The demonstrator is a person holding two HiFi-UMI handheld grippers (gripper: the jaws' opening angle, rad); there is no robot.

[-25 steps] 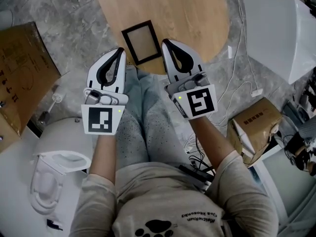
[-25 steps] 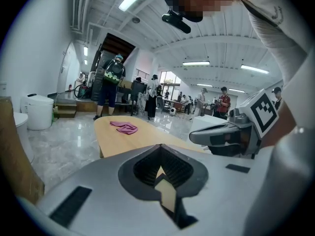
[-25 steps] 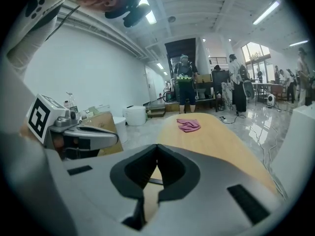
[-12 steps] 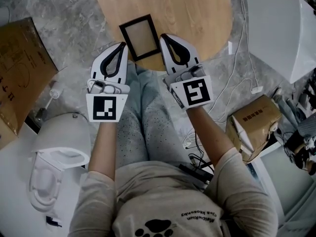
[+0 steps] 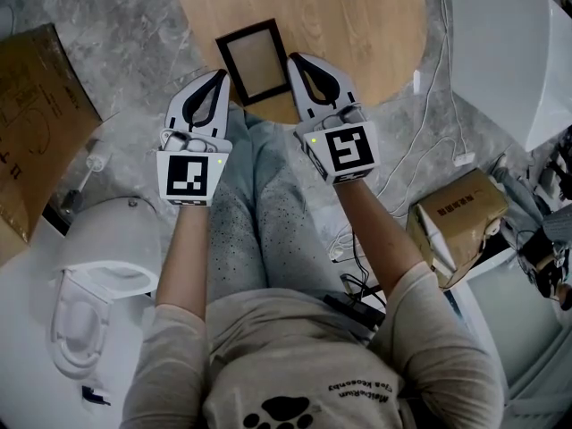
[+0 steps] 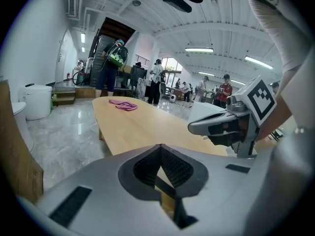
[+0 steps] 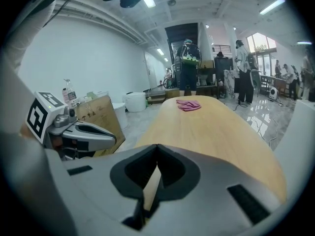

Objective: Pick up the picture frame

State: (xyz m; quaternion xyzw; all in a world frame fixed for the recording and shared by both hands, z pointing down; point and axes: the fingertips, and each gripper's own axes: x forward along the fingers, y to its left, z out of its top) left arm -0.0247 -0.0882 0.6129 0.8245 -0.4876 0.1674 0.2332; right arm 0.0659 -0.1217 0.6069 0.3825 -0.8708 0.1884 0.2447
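A black picture frame lies flat near the near edge of the oval wooden table. My left gripper is shut and empty, its tips just left of the frame's near corner, over the floor. The right gripper is shut and empty too, with its tips beside the frame's right edge. In the left gripper view my closed jaws fill the bottom, and the right gripper shows at the right. The right gripper view shows its own closed jaws and the left gripper at the left.
A pink cloth lies far down the table. Cardboard boxes stand at the left and right. A white toilet-like fixture is at the lower left, a white panel at the upper right, cables on the floor. People stand far off.
Both grippers have sunk together toward the table's near edge, still shut. In the head view the frame now lies between their tips instead of ahead of them.
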